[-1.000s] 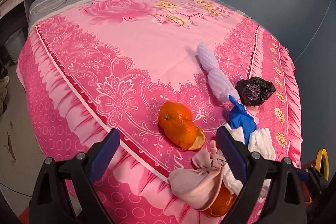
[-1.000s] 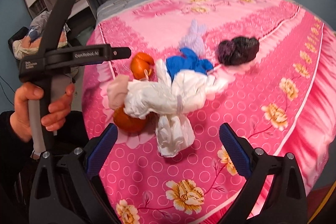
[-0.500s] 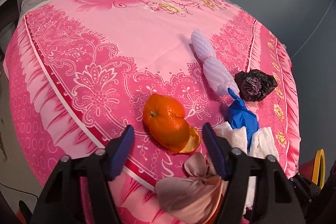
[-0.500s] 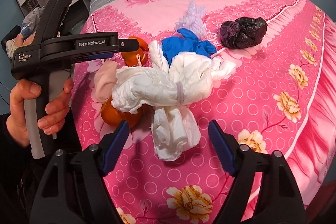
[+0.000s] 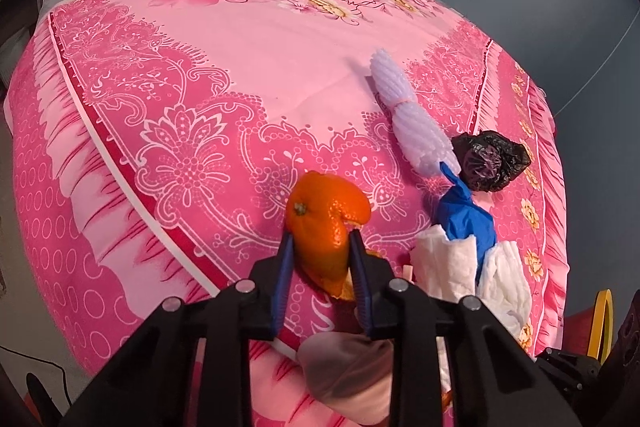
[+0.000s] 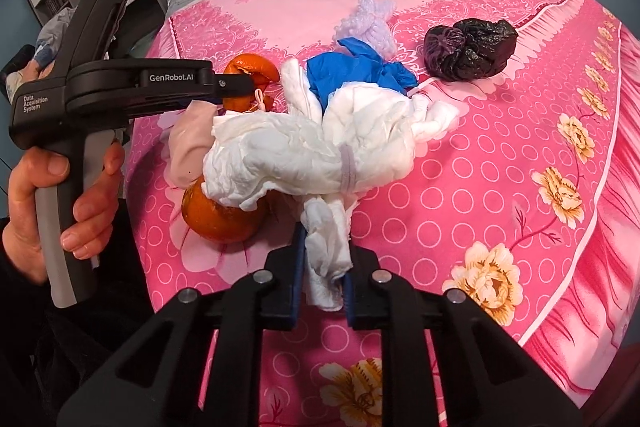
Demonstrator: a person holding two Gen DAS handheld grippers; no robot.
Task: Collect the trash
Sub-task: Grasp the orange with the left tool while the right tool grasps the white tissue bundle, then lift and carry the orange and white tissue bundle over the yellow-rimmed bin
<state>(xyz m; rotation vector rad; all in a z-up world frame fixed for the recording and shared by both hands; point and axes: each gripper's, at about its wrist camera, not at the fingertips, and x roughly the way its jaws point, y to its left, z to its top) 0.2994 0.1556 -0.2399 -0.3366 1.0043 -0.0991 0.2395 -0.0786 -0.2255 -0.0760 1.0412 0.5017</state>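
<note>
While the jaws of the left gripper (image 5: 320,247) are closing, the orange peel (image 5: 326,217) is already pinched between its two blue pads, which press on it from either side above the pink bedspread (image 5: 224,47). The right gripper (image 6: 324,263) is drawn nearly together and is clamped on the lower tail of the white tissue bundle (image 6: 320,151), whose bulk lies just ahead on the spread. In the right wrist view the left gripper is seen from the side, gripped by a hand (image 6: 60,187). A blue crumpled piece (image 6: 356,71) is pressed against the bundle's far side; a lilac foam net (image 5: 408,115) and a black bag (image 5: 490,161) lie beyond it, and a second orange peel (image 6: 220,215) is tucked beneath the tissue.
</note>
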